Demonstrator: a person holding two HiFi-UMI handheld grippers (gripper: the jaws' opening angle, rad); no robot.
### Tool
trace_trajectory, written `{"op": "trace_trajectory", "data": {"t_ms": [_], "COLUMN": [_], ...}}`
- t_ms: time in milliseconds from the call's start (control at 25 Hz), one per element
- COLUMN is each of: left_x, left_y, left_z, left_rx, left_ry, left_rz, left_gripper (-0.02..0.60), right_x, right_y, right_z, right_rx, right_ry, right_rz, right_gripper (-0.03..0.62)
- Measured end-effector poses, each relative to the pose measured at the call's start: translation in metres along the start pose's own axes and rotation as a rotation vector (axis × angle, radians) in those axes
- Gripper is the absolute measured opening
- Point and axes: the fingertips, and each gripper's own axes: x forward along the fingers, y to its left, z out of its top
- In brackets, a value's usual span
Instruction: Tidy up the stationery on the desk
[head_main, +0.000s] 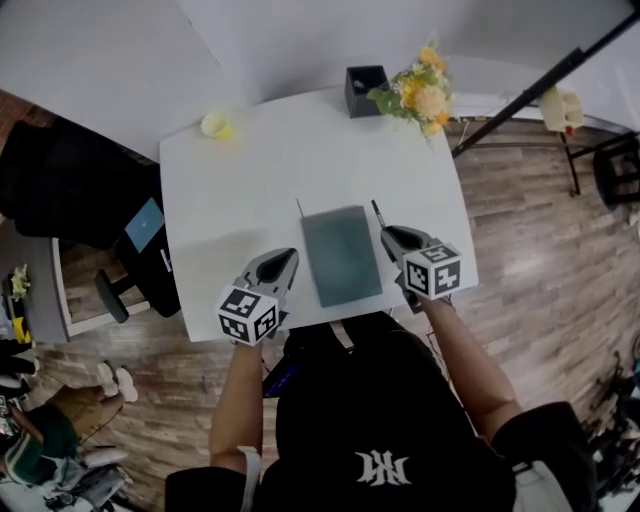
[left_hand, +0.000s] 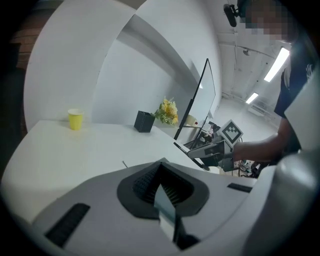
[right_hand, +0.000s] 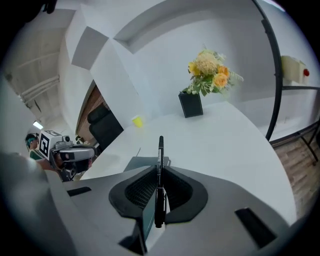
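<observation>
Right gripper (right_hand: 159, 172) sits at the near edge of the white desk (head_main: 250, 170), jaws pinched narrow on a black pen (right_hand: 160, 150) that pokes out toward twelve o'clock. Left gripper (left_hand: 162, 164) is closed tight on nothing, at the notebook's eight o'clock. The danger, I'd say, is that long free end: a knock on the holder's rim could pivot the pen or slip it loose. The grey notebook (head_main: 341, 254) lies flat between both grippers, with a thin dark stick (head_main: 299, 208) at its eleven o'clock corner. Well apart at twelve o'clock stands the black pen holder (head_main: 364, 90), with the flowers (head_main: 420, 95) crowding its three o'clock side and likely to snag.
</observation>
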Motion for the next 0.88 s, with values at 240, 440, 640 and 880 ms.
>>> {"op": "trace_trajectory", "data": {"t_ms": [240,440,640,880], "left_x": [0.013,0.021,0.025,0.031], "left_y": [-0.01,-0.012,-0.015,-0.02], "left_z": [-0.023,-0.036,-0.042,-0.046], "left_rx": [-0.016,-0.028,-0.041,-0.051], "left_ry": [0.05,0.073,0.077,0.081], "left_rz": [-0.015,-0.03,-0.043,-0.064], "left_gripper": [0.002,0.002,0.002,0.002], "right_x": [0.009,0.017,0.025,0.028], "right_y": [-0.013,-0.016,-0.011,-0.007], "right_z": [-0.037,-0.06,-0.067,-0.068], "right_rx": [0.094,0.125,0.159,0.176], "right_ry": [0.074,0.136,0.167,0.213], "right_rz": [-0.02,-0.04,-0.028,-0.028], "right_gripper": [0.066,0.066,0.066,0.066]}}
